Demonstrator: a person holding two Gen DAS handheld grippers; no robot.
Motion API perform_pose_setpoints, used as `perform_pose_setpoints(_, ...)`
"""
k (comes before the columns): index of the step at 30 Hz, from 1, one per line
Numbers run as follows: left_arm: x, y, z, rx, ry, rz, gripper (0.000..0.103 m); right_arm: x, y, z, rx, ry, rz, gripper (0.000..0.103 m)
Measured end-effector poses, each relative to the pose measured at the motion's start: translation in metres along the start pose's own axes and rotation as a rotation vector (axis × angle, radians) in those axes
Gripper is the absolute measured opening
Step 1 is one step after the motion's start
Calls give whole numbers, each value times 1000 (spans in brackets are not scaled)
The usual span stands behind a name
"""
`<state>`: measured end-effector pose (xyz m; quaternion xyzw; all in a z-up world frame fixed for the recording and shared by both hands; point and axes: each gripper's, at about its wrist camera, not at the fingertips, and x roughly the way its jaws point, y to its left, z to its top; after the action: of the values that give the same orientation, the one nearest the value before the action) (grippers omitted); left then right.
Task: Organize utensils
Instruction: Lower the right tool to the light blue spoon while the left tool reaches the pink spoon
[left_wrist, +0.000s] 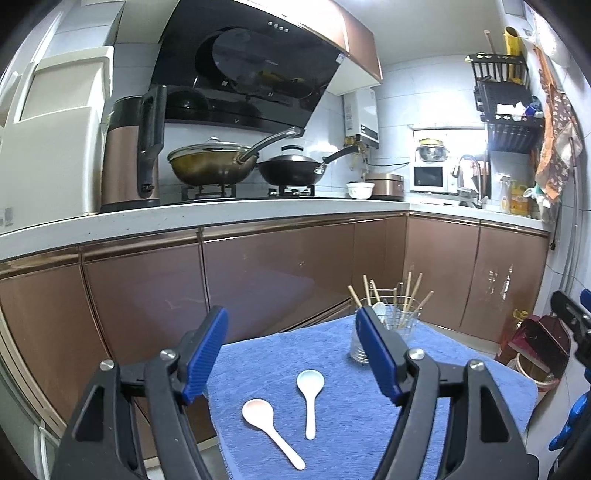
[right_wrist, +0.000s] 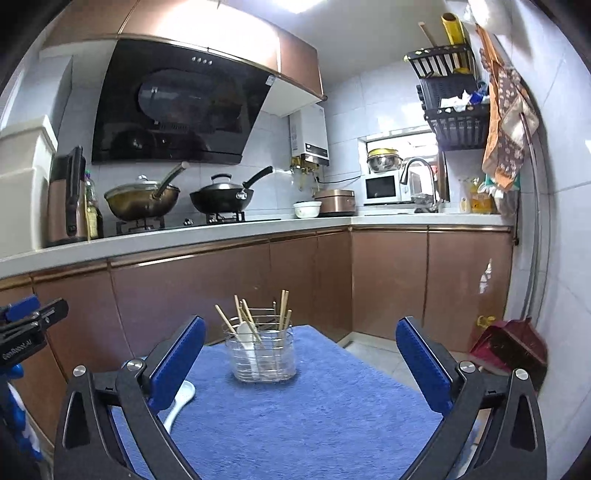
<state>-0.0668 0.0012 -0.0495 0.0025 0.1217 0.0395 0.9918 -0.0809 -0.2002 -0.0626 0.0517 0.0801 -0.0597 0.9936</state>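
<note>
holder (right_wrist: 264, 354) mid-towel (right_wrist: 314, 413) | spoons (left_wrist: 310, 387) near left edge | tools apart

A home kitchen: a black range hood (right_wrist: 177, 103) hangs over a gas stove (right_wrist: 177, 223) bearing two woks (right_wrist: 221, 197), with a microwave (right_wrist: 382, 188), rice cooker (right_wrist: 336, 201), sink tap (right_wrist: 417, 173), tiled walls (right_wrist: 384, 103) and brown cabinets (right_wrist: 221, 280) under an L-shaped bench (right_wrist: 258, 227).

- White tiled wall (right_wrist: 347, 110) behind a glossy black range hood (right_wrist: 177, 107).
- L-shaped white counter (right_wrist: 207, 230) over copper-brown cabinet doors (right_wrist: 388, 280).
- Bright serving window (right_wrist: 402, 142) above a white microwave (right_wrist: 384, 188).
- Pale tiled floor (right_wrist: 373, 350).
</note>
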Motion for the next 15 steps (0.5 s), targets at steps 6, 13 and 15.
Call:
perform_pose_setpoints(6,15,10,-5,-19,39,38,71,14,-4,-6,21,26,49,103)
perform_pose_setpoints(13,46,18,-19,-21,121,83,71,50,6,-28,10,125,128,103)
perform_pose_setpoints(15,57,22,-24,-25,142,91,71,60,11,-33,-5,151,148,103)
